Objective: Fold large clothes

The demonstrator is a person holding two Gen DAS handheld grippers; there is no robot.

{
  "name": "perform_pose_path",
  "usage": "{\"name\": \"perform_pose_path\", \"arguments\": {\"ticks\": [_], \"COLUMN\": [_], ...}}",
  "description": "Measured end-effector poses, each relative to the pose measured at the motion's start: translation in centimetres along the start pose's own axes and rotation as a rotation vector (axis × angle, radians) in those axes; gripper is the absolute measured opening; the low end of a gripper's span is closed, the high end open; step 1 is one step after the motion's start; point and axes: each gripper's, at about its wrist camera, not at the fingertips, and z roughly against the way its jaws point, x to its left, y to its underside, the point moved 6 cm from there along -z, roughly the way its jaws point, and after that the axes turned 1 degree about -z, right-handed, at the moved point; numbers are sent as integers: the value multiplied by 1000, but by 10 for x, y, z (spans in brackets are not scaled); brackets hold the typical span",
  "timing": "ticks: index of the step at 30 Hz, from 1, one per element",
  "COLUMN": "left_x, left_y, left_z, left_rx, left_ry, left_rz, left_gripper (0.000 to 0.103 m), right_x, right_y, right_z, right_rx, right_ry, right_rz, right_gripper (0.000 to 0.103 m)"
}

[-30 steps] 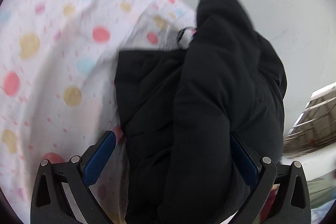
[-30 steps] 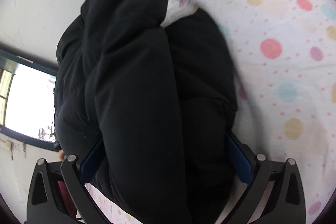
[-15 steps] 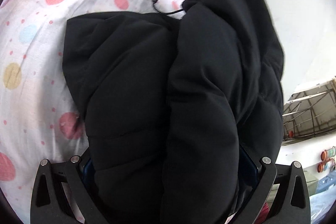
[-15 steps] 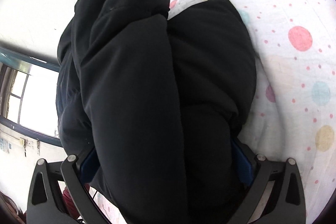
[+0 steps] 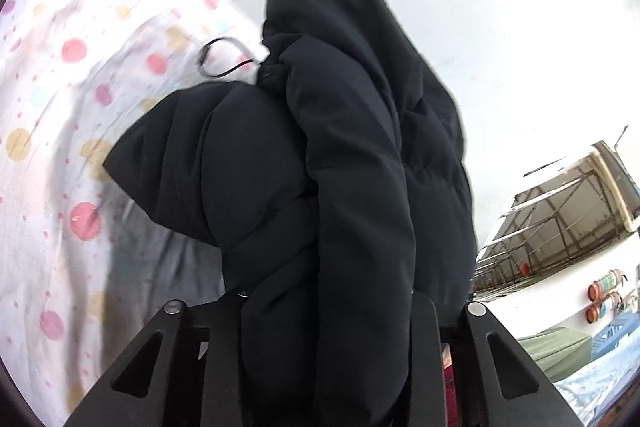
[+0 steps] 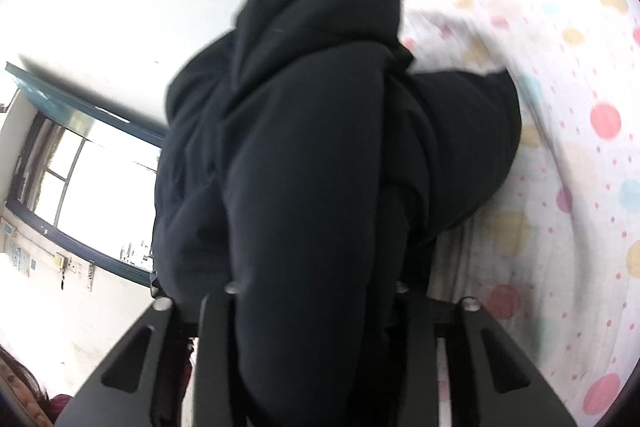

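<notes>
Looks like the fold is somewhere in the middle, not near done. The black jacket (image 5: pixel 344 187) is bunched up thick and lifted clear of the dotted sheet (image 5: pixel 60 107), hanging between both tools with the wall behind it. The left gripper (image 5: pixel 328 311) has its fingers closed in on a fat wad of the padded fabric, and the right gripper (image 6: pixel 316 291) is clamped on another wad the same way; the fingertips themselves are buried in cloth in both views. A thin cord loop (image 5: pixel 218 57) dangles off the jacket near the top.

Judging by the shape, it's doubled over at least once, but it's a lumpy bundle, no flat layers or squared edges. What's left, probably: lay it down on the sheet, flatten the puff, tuck in whatever sticks out, and make the last fold or two.
</notes>
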Motion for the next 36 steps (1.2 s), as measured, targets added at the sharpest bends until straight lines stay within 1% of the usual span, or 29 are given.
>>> {"name": "perform_pose_path", "arguments": {"ticks": [5,8,11,14,16,19,20,21,23,24,25,26,28,29,30,31,32,33,34,35,36], "left_x": [-33,-47,-60,-70,-72,-62,-55,-50,-33,-19,-7,1,12,12,10,7,5,2,3,5,0], "left_y": [14,24,45,67,77,82,86,82,85,86,87,85,86,86,86,85,83,79,76,67,60], "left_z": [11,22,39,52,53,60,58,60,48,41,33,28,27,30,33,36,40,47,55,63,75], "left_rx": [-24,-18,-3,10,18,30,37,41,67,77,93,104,89,79,70,64,58,53,49,38,-7], "left_ry": [40,54,65,66,53,41,19,1,-53,-118,-162,-173,-185,-185,-186,-200,-229,-261,-279,-296,-333], "left_rz": [-24,-32,-51,-50,-63,-43,-54,-50,-59,-77,-81,-74,-61,-69,-76,-90,-115,-140,-150,-156,-187], "left_gripper": [26,26,26,26,26,26,26,26,26,27,29,30,42,45,49,55,58,60,60,60,65], "right_x": [37,54,72,84,92,96,98,95,83,73,56,48,23,17,15,15,17,19,25,26,31], "right_y": [1,7,18,32,50,75,85,93,111,115,121,124,132,134,136,138,139,140,140,137,133], "right_z": [25,43,64,83,94,110,116,117,120,116,110,106,100,102,106,109,112,116,125,130,143], "right_rx": [-48,-65,-63,-51,-40,-31,-29,-25,-20,-15,-13,-11,-18,-33,-51,-58,-63,-66,-76,-98,-144], "right_ry": [-35,-50,-57,-56,-54,-57,-60,-56,-29,-10,29,51,88,96,116,144,160,177,224,259,304], "right_rz": [65,101,130,142,145,133,130,129,104,86,57,38,-17,-40,-34,-17,-14,-9,25,46,74], "right_gripper": [21,19,19,19,19,19,19,19,19,19,20,20,29,32,40,53,62,78,83,83,84]}}
